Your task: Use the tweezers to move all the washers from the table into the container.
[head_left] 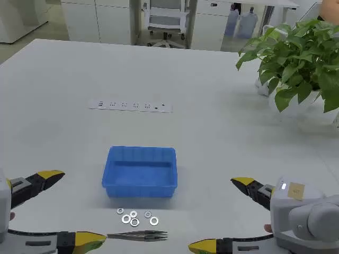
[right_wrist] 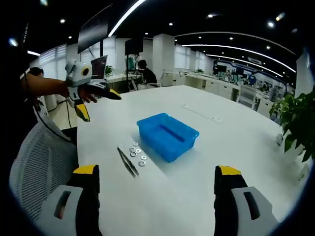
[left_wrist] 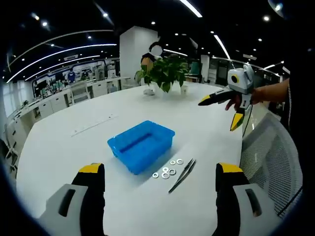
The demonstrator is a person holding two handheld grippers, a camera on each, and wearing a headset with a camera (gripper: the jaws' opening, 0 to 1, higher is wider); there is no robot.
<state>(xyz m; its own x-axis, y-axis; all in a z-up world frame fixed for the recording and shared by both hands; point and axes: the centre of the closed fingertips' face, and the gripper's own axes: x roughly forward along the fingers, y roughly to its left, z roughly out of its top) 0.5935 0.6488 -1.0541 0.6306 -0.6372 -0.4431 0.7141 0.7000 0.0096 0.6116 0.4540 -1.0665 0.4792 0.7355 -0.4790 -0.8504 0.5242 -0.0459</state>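
At the lower centre of the head view, the washers (head_left: 136, 216) are seen clustered on the white surface (head_left: 212, 106), between the blue container (head_left: 140, 172) and the tweezers (head_left: 139, 235). The left gripper (head_left: 71, 207) and right gripper (head_left: 221, 214) are held wide open at the bottom corners, with nothing gripped.

Slim grey metal tweezers (head_left: 139, 235) are lying flat just beside small silver ring washers (head_left: 135, 216), with the open blue plastic container (head_left: 140, 188) sitting near them.
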